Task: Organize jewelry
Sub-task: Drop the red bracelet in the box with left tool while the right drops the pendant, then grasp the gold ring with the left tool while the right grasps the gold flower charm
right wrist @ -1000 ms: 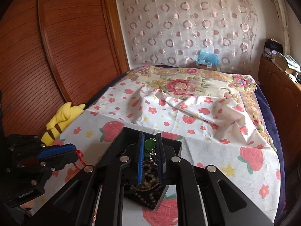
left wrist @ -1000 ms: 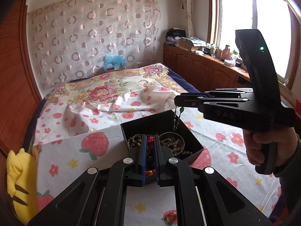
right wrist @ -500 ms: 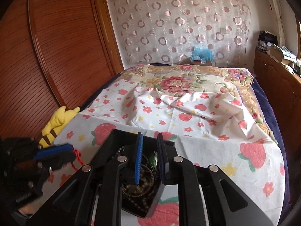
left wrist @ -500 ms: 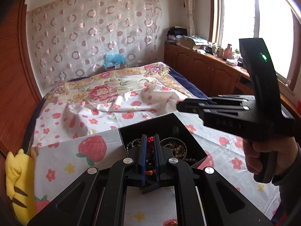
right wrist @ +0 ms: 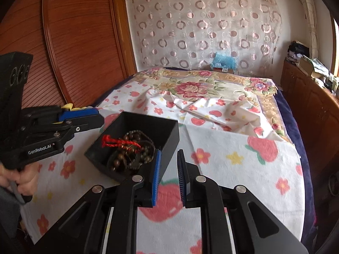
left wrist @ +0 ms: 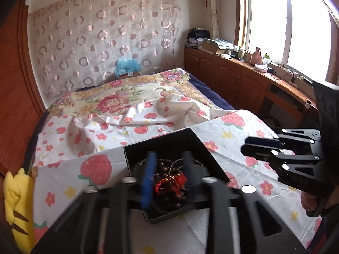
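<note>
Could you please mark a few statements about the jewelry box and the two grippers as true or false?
1. The black box holds dark bead strands and a red cord piece. True.
2. The box has a lid on it. False: it is open on top.
3. The right gripper is open with nothing between its fingers. True.
4. The left gripper grips the red cord piece. False: its fingers stand apart above the box.
5. The box sits on a wooden desk. False: it sits on the strawberry-print sheet.

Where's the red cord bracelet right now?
The red cord bracelet lies inside the black box on top of the brown bead strands, left of the right gripper.
</note>
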The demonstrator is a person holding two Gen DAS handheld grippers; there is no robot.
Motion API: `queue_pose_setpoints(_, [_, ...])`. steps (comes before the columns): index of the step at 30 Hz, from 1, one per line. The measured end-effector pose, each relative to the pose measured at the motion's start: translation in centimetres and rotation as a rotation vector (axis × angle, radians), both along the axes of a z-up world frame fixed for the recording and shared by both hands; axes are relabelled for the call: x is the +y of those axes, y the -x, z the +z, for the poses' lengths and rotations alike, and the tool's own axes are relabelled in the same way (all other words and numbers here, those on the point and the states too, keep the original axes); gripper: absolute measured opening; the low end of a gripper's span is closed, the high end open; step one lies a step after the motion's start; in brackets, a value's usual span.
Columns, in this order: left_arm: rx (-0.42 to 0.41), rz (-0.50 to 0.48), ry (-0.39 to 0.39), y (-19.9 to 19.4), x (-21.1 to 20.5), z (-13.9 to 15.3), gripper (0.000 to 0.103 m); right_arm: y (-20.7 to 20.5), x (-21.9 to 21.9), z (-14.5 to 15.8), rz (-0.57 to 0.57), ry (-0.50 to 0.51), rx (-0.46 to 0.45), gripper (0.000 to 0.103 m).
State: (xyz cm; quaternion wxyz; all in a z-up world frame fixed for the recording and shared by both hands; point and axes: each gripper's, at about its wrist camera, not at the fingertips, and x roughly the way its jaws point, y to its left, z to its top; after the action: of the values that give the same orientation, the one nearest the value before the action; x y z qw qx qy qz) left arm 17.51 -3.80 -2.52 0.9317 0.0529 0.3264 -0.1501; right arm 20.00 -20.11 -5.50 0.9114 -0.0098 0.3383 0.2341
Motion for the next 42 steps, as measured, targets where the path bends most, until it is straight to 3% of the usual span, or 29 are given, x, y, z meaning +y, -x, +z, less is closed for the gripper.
queue_pose_setpoints(2, [-0.004,0.011,-0.005,0.3,-0.1,0.1,0.042,0.8,-0.3,-0.1,0.003,-0.017,-0.002,0.018])
queue_pose_setpoints(4, [-0.011,0.028,-0.011,0.6,0.0,0.1,0.066,1.5,-0.5,-0.2,0.007,-0.024,-0.004,0.018])
queue_pose_setpoints(7, [-0.043,0.043,-0.015,1.4,0.4,0.4,0.083,2.8,-0.4,-0.8,0.017,-0.008,-0.004,0.023])
queue_pose_setpoints(9, [-0.051,0.043,-0.018,2.0,0.6,0.4,0.089,3.6,-0.3,-1.3,0.025,0.007,-0.001,0.028])
queue_pose_setpoints(17, [-0.029,0.026,-0.053,4.8,0.9,-1.6,0.091,7.4,0.0,-4.3,0.075,0.08,0.047,0.029])
queue_pose_setpoints(23, [0.045,0.002,-0.056,6.6,1.6,-4.6,0.091,9.1,0.7,-5.9,0.121,0.113,0.083,0.029])
queue_pose_setpoints(28, [0.123,-0.028,-0.048,7.6,2.1,-7.0,0.091,9.4,1.7,-6.7,0.161,0.133,0.113,0.029])
queue_pose_setpoints(36, [0.181,-0.047,-0.042,8.7,2.2,-8.8,0.09,9.6,3.1,-7.8,0.196,0.22,0.123,0.029])
queue_pose_setpoints(38, [0.186,-0.06,-0.045,8.8,2.0,-8.9,0.09,9.6,3.3,-7.9,0.192,0.232,0.117,0.022])
queue_pose_setpoints(39, [0.186,-0.065,-0.047,8.9,1.8,-8.9,0.086,9.6,3.2,-7.9,0.191,0.235,0.115,0.017])
queue_pose_setpoints(42, [0.204,-0.081,-0.05,8.9,1.3,-9.3,0.069,9.9,3.4,-7.8,0.196,0.237,0.108,0.016])
